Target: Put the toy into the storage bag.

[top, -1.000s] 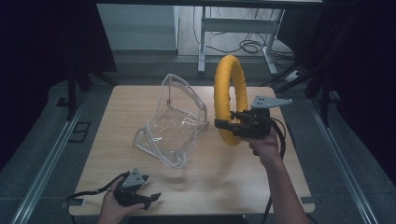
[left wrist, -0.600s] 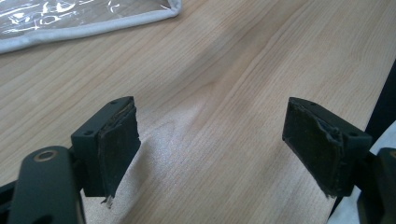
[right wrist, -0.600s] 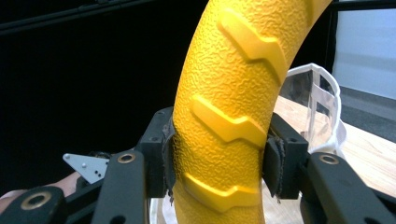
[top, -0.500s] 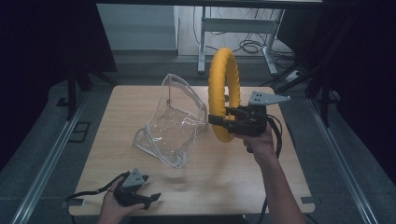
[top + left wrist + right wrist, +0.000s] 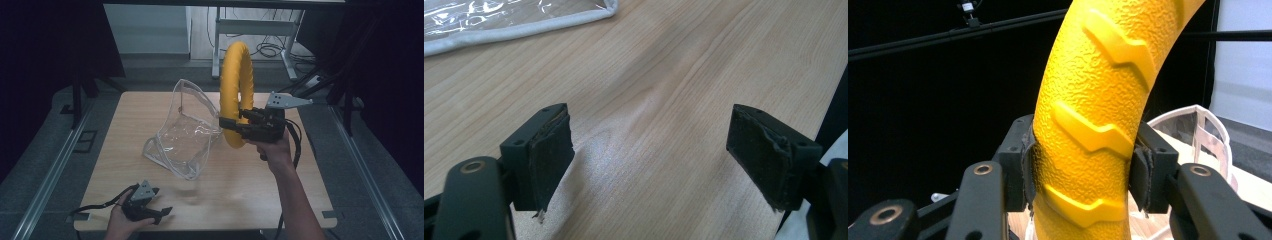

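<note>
Right hand-held gripper (image 5: 231, 127): clamped on yellow ring (image 5: 236, 90), raised since a second ago.
Left hand-held gripper (image 5: 159, 214): jaws apart, idle.
Next: probably into clear bag (image 5: 186, 132), 9 o'clock of ring.

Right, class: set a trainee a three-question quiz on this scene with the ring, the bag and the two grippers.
1. True or false: the right gripper is shut on the yellow ring.
2. Where is the clear bag? A) lying on the table, left of the ring B) hanging from the left gripper C) inside the ring
3. In a few words: how do the left gripper's jaws stand, and what is between them?

Key: 1 true, the pads press both sides of the ring, held upright above the table. 2 A. 3 open, with nothing between them but bare tabletop.
</note>
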A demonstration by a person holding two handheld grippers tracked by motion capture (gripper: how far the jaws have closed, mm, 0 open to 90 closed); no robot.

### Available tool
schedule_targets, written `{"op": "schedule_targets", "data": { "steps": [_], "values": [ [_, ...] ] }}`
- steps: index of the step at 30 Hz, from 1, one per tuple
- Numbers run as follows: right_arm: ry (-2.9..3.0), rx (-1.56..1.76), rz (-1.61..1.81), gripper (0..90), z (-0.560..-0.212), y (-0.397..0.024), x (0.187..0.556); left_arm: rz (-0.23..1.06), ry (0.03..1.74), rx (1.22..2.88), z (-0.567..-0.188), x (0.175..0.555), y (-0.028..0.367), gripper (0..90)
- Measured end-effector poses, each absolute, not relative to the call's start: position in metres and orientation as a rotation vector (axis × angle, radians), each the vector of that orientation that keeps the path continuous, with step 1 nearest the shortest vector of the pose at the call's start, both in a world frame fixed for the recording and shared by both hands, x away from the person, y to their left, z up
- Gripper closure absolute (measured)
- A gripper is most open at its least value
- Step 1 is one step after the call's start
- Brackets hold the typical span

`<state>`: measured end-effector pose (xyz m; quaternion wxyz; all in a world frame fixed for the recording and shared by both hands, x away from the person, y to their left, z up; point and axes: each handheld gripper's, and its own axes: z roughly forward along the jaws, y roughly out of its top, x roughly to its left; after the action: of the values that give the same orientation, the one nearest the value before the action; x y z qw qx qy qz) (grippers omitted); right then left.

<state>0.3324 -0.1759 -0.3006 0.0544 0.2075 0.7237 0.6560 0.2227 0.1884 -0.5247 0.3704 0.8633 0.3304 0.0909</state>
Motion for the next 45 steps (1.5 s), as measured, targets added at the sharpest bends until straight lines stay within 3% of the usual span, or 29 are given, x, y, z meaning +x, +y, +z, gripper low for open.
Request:
{"op": "schedule_targets", "data": {
  "steps": [45],
  "values": [
    [2.191, 0.419, 2.126, 51.4, -0.264, -0.11, 0.328, 0.234, 0.843, 2.216, -0.525, 0.222, 0.189, 18.5]
  ]
}}
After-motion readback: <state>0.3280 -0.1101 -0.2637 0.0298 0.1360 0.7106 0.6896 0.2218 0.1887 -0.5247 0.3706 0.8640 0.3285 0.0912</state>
